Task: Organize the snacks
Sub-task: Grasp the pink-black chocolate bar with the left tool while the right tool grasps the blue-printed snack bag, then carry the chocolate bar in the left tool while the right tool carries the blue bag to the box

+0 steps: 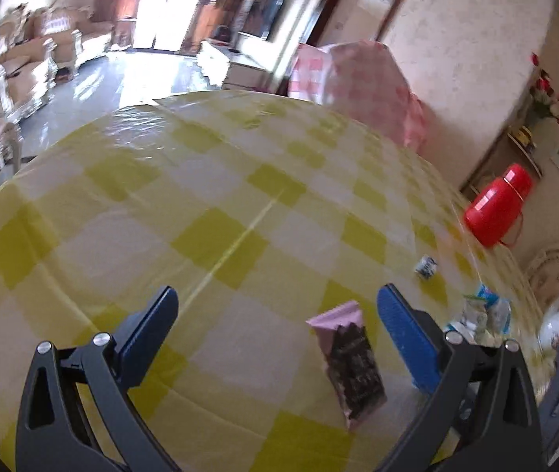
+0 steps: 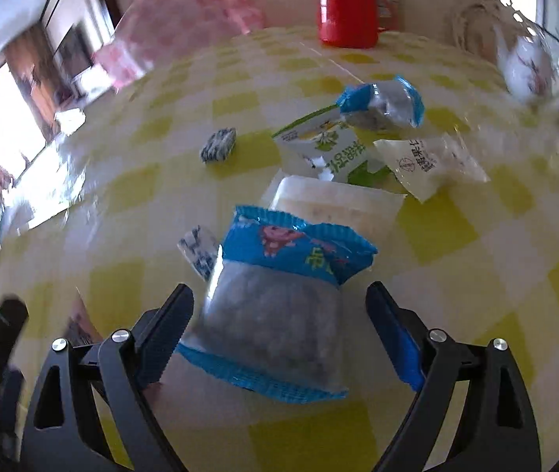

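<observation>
In the left wrist view my left gripper (image 1: 277, 306) is open over the yellow-checked table (image 1: 200, 216). A pink and black snack packet (image 1: 348, 362) lies between its fingers, nearer the right one. In the right wrist view my right gripper (image 2: 279, 299) is open around a blue and clear snack bag (image 2: 279, 306) lying on the table. Beyond it lie a white tray-like packet (image 2: 338, 200), a green and white packet (image 2: 330, 145), a white packet (image 2: 428, 161), a second blue bag (image 2: 381, 104) and two small blue-white candies (image 2: 219, 144) (image 2: 197, 249).
A red thermos (image 2: 346, 8) (image 1: 497, 208) stands at the table's far edge. A pink checked cloth bundle (image 1: 358, 82) sits beyond the table. A small candy (image 1: 425, 266) and several packets (image 1: 484, 314) lie right of the left gripper. The table edge curves around.
</observation>
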`<action>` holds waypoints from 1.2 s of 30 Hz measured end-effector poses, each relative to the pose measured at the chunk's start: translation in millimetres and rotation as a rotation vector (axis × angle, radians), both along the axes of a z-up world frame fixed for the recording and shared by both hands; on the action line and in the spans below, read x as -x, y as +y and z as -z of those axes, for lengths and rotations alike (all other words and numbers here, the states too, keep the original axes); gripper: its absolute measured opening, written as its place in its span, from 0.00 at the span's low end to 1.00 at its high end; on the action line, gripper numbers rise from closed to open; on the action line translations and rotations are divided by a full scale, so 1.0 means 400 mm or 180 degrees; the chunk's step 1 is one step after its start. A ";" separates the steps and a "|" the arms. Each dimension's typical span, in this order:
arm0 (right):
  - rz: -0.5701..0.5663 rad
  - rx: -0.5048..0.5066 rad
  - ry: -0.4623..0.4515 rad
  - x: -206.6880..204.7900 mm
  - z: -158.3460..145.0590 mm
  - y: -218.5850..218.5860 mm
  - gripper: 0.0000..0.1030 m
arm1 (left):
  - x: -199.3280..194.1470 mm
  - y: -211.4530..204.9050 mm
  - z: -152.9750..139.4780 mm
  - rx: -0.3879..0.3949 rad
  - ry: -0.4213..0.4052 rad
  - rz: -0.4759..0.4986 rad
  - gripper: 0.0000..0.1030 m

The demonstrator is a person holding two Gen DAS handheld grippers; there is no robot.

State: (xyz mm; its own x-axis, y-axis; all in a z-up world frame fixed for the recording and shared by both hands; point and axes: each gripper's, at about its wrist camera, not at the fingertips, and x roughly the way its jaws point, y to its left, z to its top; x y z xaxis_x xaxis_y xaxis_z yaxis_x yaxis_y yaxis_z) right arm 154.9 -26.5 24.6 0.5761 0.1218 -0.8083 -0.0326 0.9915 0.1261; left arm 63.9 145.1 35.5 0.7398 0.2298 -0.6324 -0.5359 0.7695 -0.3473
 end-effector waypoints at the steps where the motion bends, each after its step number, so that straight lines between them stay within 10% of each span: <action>1: -0.0129 0.0036 -0.0056 0.008 -0.001 -0.015 0.62 | -0.006 -0.010 -0.002 -0.0049 0.0013 0.0073 0.98; 12: -0.0339 -0.0262 -0.0321 0.227 -0.017 -0.398 0.55 | -0.094 -0.125 0.026 -0.0300 0.0530 0.0810 0.98; 19: -0.0186 -0.0666 -0.0265 0.247 -0.020 -0.471 0.55 | -0.148 -0.142 0.054 -0.0393 0.0877 0.0722 0.98; 20: -0.0208 -0.0675 -0.0266 0.249 -0.023 -0.467 0.55 | -0.154 -0.152 0.055 -0.0426 0.0887 0.0773 0.93; 22: -0.0236 -0.0614 -0.0265 0.255 -0.025 -0.458 0.55 | -0.155 -0.186 0.048 -0.0592 0.0845 0.0919 0.17; 36: -0.0171 -0.0460 -0.0366 0.262 -0.030 -0.447 0.55 | -0.062 -0.347 0.020 -0.0551 0.0309 0.1797 0.20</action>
State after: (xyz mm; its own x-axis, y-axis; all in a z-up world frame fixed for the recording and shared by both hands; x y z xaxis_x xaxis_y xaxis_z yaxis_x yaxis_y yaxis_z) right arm 49.9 -205.5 36.6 0.6533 0.2648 -0.7093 -0.1074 0.9598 0.2593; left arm 88.9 6.2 27.4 0.7182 -0.0764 -0.6916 -0.0505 0.9856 -0.1613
